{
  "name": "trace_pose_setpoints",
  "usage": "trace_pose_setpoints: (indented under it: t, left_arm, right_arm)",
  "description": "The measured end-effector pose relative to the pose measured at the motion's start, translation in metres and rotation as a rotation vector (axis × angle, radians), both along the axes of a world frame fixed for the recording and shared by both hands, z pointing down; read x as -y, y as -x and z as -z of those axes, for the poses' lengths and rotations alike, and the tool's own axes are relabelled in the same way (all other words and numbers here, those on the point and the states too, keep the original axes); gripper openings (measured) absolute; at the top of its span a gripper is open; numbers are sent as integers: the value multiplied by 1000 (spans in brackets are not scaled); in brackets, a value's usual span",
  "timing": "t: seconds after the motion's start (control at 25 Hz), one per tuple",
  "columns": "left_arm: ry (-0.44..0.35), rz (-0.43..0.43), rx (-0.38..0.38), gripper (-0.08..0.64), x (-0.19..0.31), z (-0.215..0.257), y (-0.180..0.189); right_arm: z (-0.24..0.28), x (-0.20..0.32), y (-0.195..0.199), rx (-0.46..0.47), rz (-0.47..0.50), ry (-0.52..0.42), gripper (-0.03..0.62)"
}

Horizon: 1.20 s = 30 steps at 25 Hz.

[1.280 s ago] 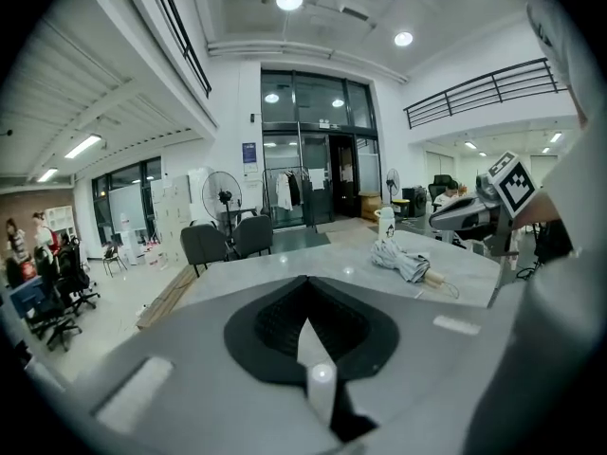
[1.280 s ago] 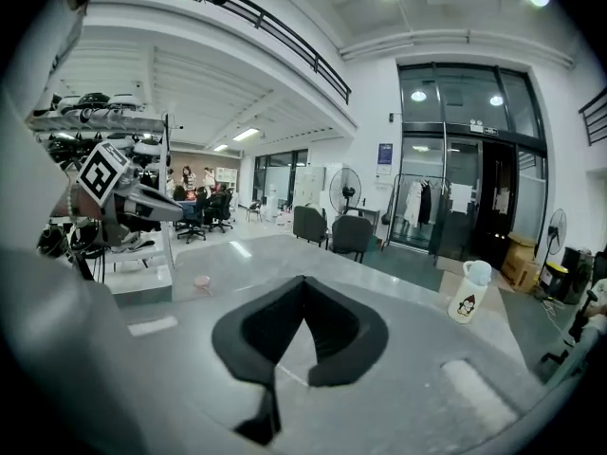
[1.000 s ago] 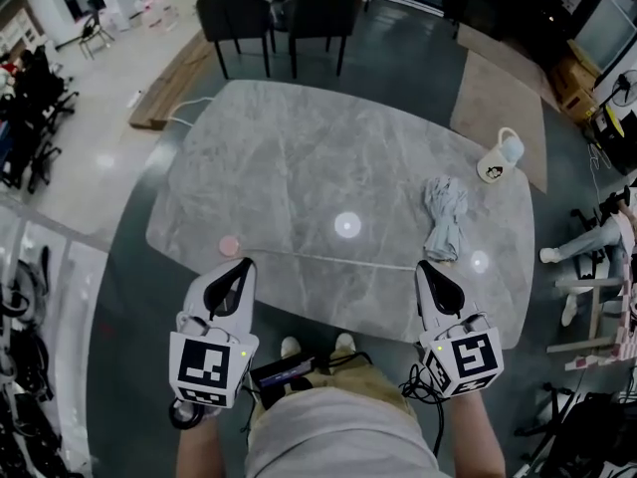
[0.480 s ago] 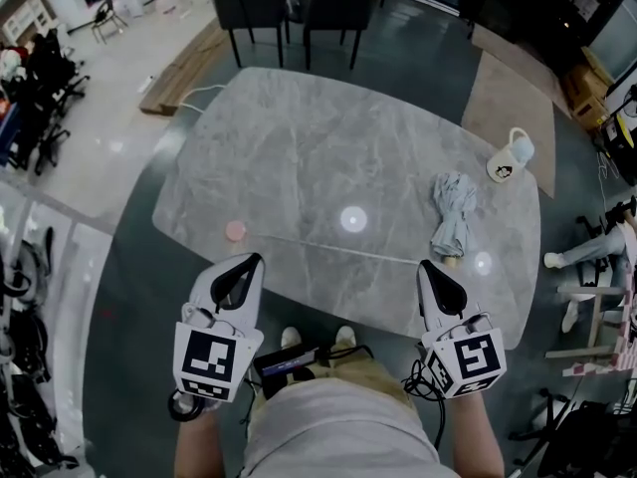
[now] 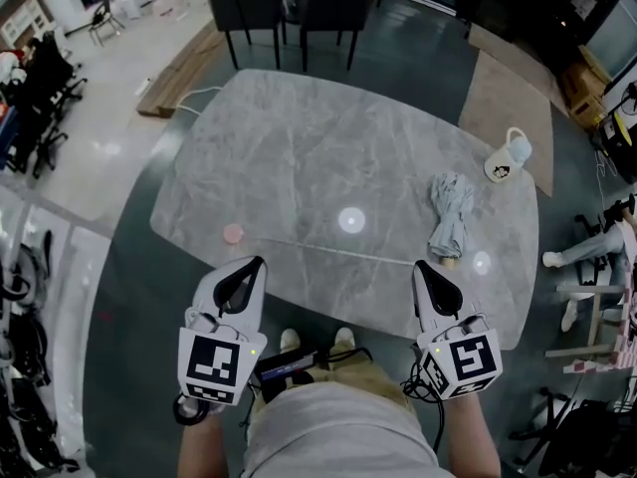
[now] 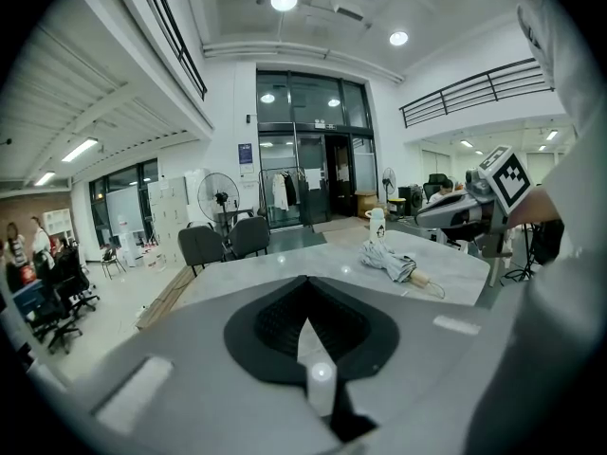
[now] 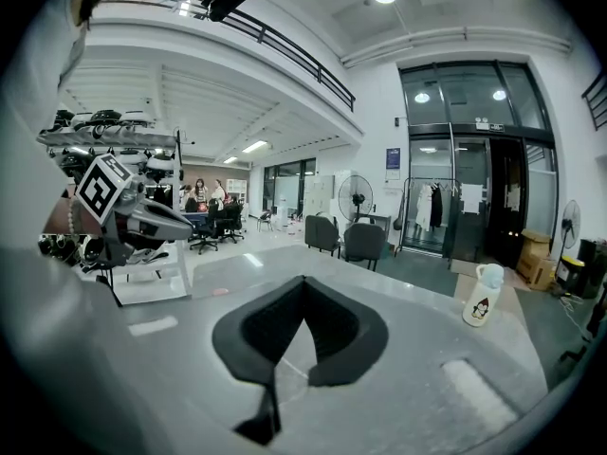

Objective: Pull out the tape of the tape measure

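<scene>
Head view: the left tool (image 5: 255,262) and right tool (image 5: 417,265) are held shut over the grey desk's (image 5: 299,137) near edge. The pink tape measure (image 5: 232,233) is seen at the left tool's eleven o'clock. Its tape (image 5: 328,250) is stretched toward the right tool; contact there cannot be made out.

Left gripper view: the jaws are closed on nothing, and a folded umbrella (image 6: 389,259) is seen at one o'clock.

Right gripper view: the jaws are closed, and the tape is glimpsed on the desk beneath.

Ahead of you, the grey marble-patterned counter (image 5: 299,147) carries a folded grey umbrella (image 5: 450,212) on its right side and a white bottle with a cartoon figure (image 5: 508,155) near its far right corner, while two dark chairs (image 5: 328,3) stand at its far edge.
</scene>
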<state>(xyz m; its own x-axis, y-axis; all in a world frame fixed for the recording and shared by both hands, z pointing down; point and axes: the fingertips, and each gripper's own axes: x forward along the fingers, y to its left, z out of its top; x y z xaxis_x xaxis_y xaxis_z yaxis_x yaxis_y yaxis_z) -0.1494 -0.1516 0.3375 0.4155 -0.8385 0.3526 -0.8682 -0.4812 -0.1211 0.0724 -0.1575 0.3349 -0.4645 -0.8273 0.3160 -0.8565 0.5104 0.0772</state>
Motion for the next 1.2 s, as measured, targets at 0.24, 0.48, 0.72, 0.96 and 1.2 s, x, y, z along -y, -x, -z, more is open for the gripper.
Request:
trace_pose_setpoints:
  t: [0.24, 0.48, 0.72, 0.96, 1.2]
  left_arm:
    - [0, -1, -19, 12, 2, -1, -3]
    - [-7, -12, -23, 12, 4, -1, -7]
    - [-4, -7, -27, 12, 6, -3, -5]
    - [0, -11, -28, 12, 8, -5, -9]
    - [3, -11, -27, 12, 9, -6, -7]
  right_arm:
    - [1, 3, 3, -2, 4, -2, -5]
    - [1, 4, 6, -1, 7, -3, -5]
    - [-1, 5, 8, 2, 9, 0, -5]
    - [-1, 8, 9, 0, 15, 1, -5]
    - [-2, 8, 11, -4, 15, 6, -5]
